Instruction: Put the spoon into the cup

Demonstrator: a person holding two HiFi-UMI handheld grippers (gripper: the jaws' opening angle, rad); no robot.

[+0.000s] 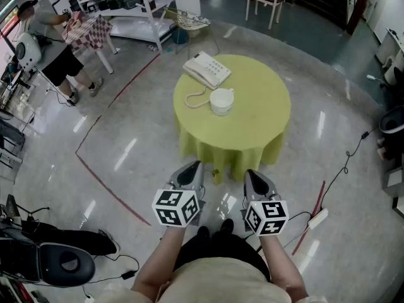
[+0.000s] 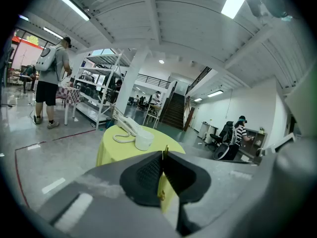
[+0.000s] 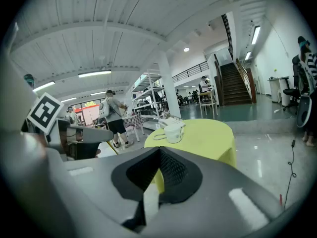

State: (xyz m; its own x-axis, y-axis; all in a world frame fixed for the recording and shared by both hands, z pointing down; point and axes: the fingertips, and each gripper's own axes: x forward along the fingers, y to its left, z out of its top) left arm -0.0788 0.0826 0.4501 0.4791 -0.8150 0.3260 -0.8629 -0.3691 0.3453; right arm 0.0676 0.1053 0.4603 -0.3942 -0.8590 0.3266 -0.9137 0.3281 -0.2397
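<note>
A white cup point(image 1: 221, 101) stands on the round table with the yellow-green cloth point(image 1: 252, 122), next to a white telephone point(image 1: 206, 69). My left gripper point(image 1: 195, 167) hovers over the floor just short of the table's near edge. It is shut on a thin gold spoon point(image 2: 161, 182), which shows edge-on along the seam of the jaws, its end point(image 1: 216, 176) hanging just right of the fingertips. My right gripper point(image 1: 251, 175) is level with the left, shut, with nothing in it. Both gripper views face the cup point(image 2: 144, 140) point(image 3: 173, 132) ahead.
A person with a backpack point(image 1: 53, 36) stands at the far left by a checkered table and white shelving point(image 1: 126, 5). Red tape lines point(image 1: 107, 188) cross the shiny floor. A cable and a power strip point(image 1: 315, 218) lie to the right. A black seat point(image 1: 60, 264) is at the lower left.
</note>
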